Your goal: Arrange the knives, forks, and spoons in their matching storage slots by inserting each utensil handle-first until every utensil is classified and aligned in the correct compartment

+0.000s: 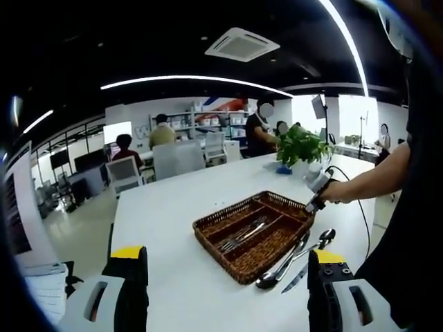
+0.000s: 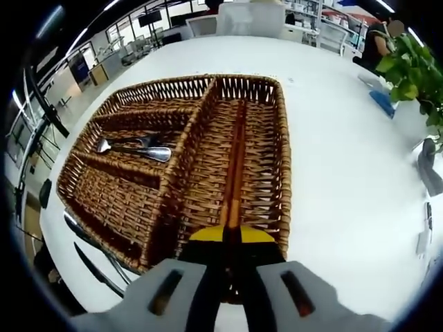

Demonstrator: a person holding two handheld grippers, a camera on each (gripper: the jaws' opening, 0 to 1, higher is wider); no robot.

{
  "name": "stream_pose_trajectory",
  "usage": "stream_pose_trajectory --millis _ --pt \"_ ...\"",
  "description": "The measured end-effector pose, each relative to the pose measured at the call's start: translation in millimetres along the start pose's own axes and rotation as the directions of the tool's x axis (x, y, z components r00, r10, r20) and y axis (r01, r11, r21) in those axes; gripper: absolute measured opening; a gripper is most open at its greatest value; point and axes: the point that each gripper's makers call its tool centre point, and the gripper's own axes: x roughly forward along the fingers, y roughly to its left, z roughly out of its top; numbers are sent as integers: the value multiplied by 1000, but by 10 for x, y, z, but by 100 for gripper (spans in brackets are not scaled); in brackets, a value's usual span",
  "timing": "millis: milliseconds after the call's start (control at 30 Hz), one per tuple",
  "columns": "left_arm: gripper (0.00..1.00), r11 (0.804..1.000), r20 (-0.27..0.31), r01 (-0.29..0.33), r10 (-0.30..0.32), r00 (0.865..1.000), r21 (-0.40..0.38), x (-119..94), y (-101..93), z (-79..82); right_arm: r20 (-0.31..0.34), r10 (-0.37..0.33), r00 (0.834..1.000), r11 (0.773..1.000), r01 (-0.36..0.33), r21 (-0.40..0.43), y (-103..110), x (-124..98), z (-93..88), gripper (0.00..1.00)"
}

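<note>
Left gripper view: left gripper jaws wide apart, holding nothing, low over white table. Just ahead and slightly right, two spoons and a knife lie on the table outside the wicker tray, beside its near long side, long axes about parallel to that side; one spoon bowl points toward the left gripper, the other away. Left gripper looks nearer them, so judged it takes the next pick. Farther in, forks lie in a middle tray slot, lengthwise. Right gripper sits at the tray's far end. Right gripper view: right gripper jaws pressed together on the tray rim or divider, nothing else held. Forks left, spoons and knife off the tray's lower-left edge. Potted plant beyond
</note>
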Motion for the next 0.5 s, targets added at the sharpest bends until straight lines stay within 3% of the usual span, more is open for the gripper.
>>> stream_pose_trajectory --millis 100,200,433,500 --pt "100 1000 5 7 -7 1000 3 19 -16 21 16 30 999 1000 -30 9 16 -38 60 5" --pt "100 1000 13 6 -6 1000 6 26 9 35 49 52 997 998 -53 26 66 -120 151 14" --pt "100 1000 25 6 -6 1000 8 20 7 80 179 88 980 995 -80 -53 99 -340 395 44" --pt "100 1000 26 6 -7 1000 4 21 13 80 225 56 973 997 -41 -69 -16 -463 487 52"
